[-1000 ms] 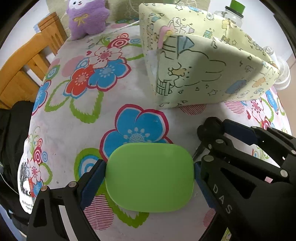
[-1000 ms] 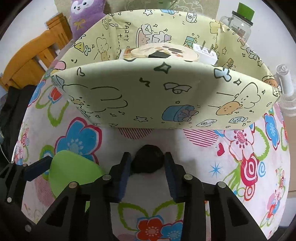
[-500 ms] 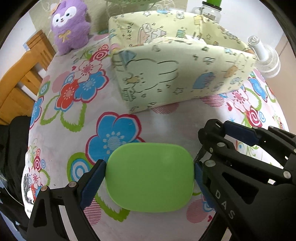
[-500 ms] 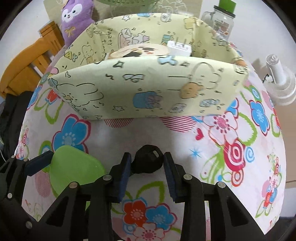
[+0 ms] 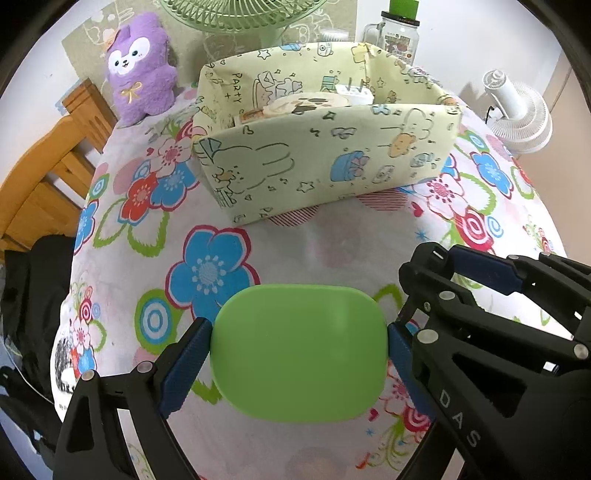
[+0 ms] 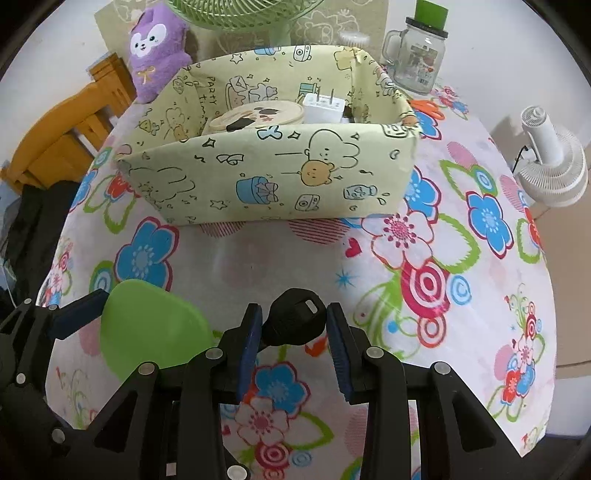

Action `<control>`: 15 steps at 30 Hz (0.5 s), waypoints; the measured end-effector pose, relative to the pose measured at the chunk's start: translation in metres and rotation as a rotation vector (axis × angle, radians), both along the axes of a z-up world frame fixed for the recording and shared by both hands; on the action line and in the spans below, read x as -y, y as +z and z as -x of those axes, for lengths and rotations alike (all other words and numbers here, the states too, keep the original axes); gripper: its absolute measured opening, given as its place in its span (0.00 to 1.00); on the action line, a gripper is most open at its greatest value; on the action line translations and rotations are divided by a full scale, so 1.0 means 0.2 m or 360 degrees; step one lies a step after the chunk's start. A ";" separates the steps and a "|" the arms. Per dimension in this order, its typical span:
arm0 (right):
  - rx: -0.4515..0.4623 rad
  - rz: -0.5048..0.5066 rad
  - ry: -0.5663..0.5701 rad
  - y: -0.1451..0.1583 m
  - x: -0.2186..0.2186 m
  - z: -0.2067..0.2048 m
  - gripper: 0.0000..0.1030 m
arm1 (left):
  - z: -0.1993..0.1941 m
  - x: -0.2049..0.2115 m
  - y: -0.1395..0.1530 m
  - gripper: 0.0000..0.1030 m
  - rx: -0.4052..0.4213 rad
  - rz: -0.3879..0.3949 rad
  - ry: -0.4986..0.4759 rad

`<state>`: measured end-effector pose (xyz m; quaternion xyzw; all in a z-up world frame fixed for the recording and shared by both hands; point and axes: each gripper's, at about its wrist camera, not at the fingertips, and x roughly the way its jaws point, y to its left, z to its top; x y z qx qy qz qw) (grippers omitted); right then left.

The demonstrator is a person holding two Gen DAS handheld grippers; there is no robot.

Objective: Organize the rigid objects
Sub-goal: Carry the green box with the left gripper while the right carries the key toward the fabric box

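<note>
My left gripper [image 5: 299,350] is shut on a flat green rounded case [image 5: 300,350], held above the flowered tablecloth; the case also shows in the right wrist view [image 6: 151,325]. My right gripper [image 6: 293,328] is shut on a small black key-like object [image 6: 295,321], just right of the left one. A pale yellow cartoon-print fabric box [image 5: 332,162] stands ahead of both grippers, also in the right wrist view [image 6: 280,184]. Inside it lie a round cartoon tin [image 6: 255,112] and a white plug adapter [image 6: 323,107].
A purple plush toy [image 5: 140,70] sits behind the box at left. A green fan [image 6: 236,14] and a glass jar with green lid [image 6: 419,55] stand at the back. A small white fan [image 6: 554,166] is at right. A wooden chair [image 5: 40,177] is at the table's left edge.
Both grippers have risen and drawn back from the fabric box, each keeping its object. The box looks smaller and its inside has come into the left wrist view.
</note>
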<state>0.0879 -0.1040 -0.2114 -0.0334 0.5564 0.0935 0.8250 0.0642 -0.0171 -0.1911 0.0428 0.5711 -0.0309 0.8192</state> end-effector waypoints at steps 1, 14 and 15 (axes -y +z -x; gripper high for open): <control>-0.0001 -0.0003 0.0003 0.01 0.01 0.01 0.37 | 0.01 0.01 0.01 0.92 0.0001 -0.0003 -0.0001; 0.0069 -0.0033 -0.0041 0.16 0.08 0.11 0.37 | 0.10 0.09 0.18 0.92 0.0082 -0.0044 -0.0065; 0.0077 -0.0034 -0.0046 0.18 0.09 0.12 0.37 | 0.10 0.09 0.19 0.92 0.0087 -0.0044 -0.0068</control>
